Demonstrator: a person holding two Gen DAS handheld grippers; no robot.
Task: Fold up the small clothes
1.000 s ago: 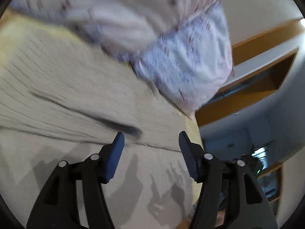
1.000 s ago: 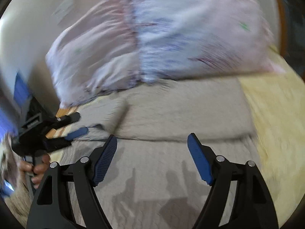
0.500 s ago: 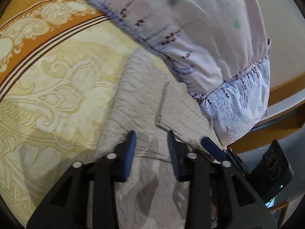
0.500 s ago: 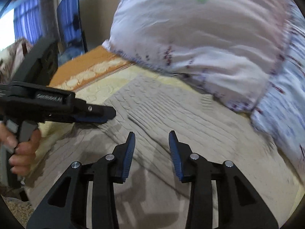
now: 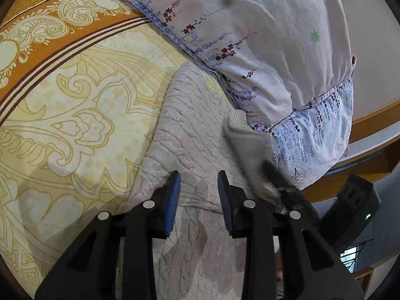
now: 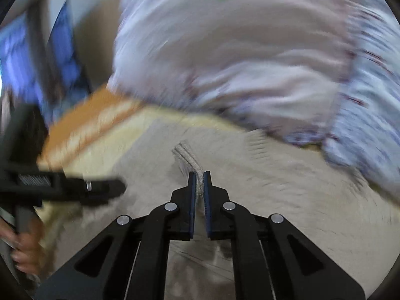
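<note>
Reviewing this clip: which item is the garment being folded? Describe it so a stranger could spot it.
On the yellow patterned bedspread, just below the floral pillows, lies a beige cable-knit garment. It is the only plain, ribbed fabric there, and the right gripper pinches its edge.

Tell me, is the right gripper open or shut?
Shut: the right gripper pinches an edge of the beige knit garment between its blue pads.

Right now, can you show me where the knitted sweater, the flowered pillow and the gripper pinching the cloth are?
knitted sweater (image 5: 190, 125), left wrist view, on its cable-knit middle.
flowered pillow (image 5: 262, 37), left wrist view, on its pale front.
right gripper (image 6: 199, 177), right wrist view, between fingertips shut on a sweater edge.
</note>
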